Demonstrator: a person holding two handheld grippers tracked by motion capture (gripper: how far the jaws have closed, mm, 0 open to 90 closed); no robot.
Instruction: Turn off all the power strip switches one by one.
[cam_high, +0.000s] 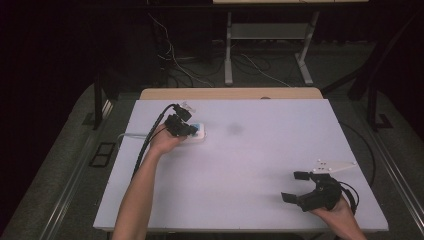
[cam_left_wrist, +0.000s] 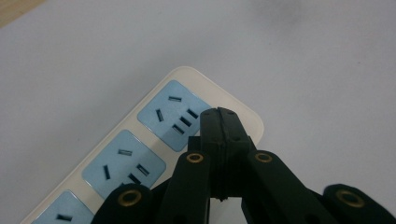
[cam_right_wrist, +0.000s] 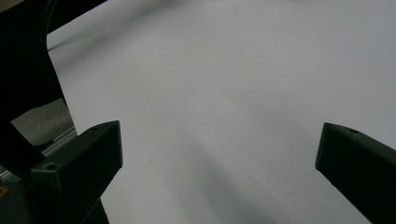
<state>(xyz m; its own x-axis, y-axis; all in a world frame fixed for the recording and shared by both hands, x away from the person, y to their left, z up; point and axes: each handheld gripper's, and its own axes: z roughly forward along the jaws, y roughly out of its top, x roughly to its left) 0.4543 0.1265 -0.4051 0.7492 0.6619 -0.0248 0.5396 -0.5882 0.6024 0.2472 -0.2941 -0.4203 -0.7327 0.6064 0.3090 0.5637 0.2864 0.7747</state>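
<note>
A cream power strip (cam_left_wrist: 212, 91) with pale blue socket faces lies on the white table, seen in the high view as a small white and blue block (cam_high: 199, 132) at the upper left. My left gripper (cam_left_wrist: 219, 113) is shut with its two black jaws pressed flat together, tips resting over the end socket of the strip. In the high view the left gripper (cam_high: 194, 131) sits on that strip, a hand behind it. My right gripper (cam_high: 295, 186) hovers near the table's front right, jaws wide open with bare table between them; the right gripper view shows the same right gripper (cam_right_wrist: 219, 154).
A white table top (cam_high: 240, 165) spreads between the two hands. A black cable (cam_high: 150, 137) trails from the left gripper toward the front left. A faint grey smudge (cam_high: 234, 129) marks the table. Beyond the far edge stand desk legs (cam_high: 228, 50) and loose floor cables.
</note>
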